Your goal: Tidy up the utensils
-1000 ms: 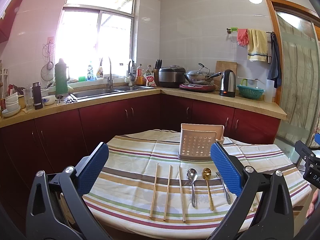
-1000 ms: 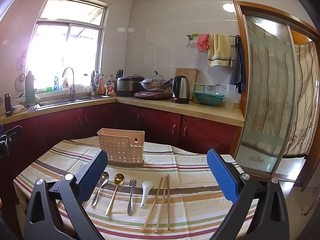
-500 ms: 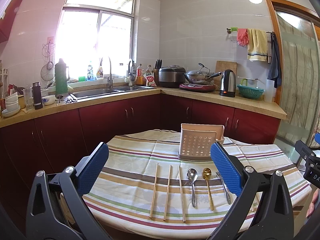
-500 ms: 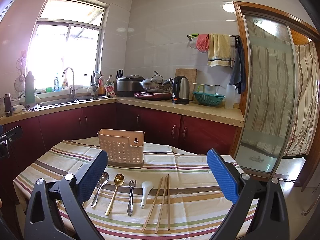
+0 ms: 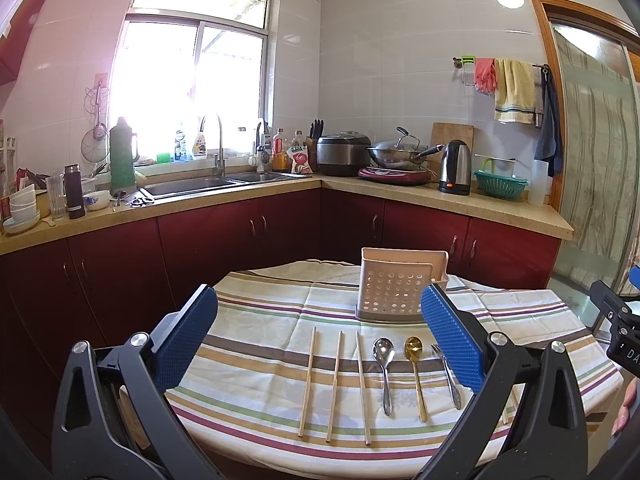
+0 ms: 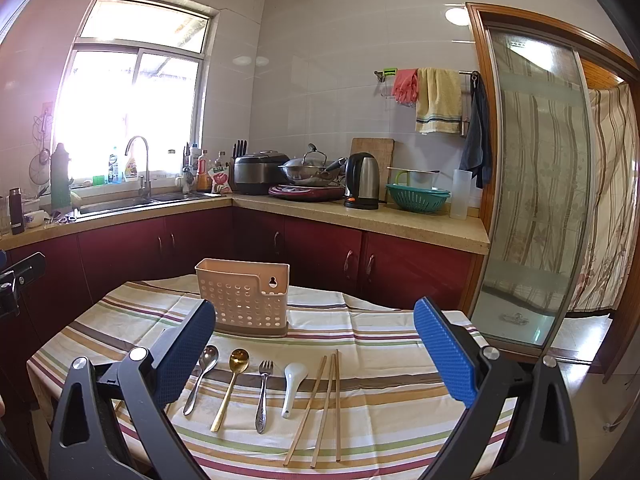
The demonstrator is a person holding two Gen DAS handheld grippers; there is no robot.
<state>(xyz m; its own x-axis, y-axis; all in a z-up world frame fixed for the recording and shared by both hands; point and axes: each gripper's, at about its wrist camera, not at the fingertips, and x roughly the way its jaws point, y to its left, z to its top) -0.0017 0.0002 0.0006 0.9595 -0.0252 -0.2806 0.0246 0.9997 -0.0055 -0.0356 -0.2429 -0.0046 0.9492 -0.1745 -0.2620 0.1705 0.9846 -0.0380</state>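
A beige perforated utensil holder (image 5: 402,288) (image 6: 244,300) stands upright on the striped tablecloth. In front of it lie three wooden chopsticks (image 5: 336,384), a silver spoon (image 5: 384,372), a gold spoon (image 5: 416,376) and a fork (image 5: 448,376). The right wrist view shows the silver spoon (image 6: 202,378), gold spoon (image 6: 231,386), fork (image 6: 263,392), a white ceramic spoon (image 6: 292,386) and three chopsticks (image 6: 326,404). My left gripper (image 5: 320,340) is open and empty above the near table edge. My right gripper (image 6: 316,350) is open and empty, also back from the utensils.
The round table (image 5: 256,344) stands before red cabinets (image 5: 200,248) and an L-shaped counter holding a sink (image 5: 192,188), rice cooker (image 5: 344,152), wok (image 5: 396,156) and kettle (image 5: 454,172). A glass sliding door (image 6: 532,200) is at the right.
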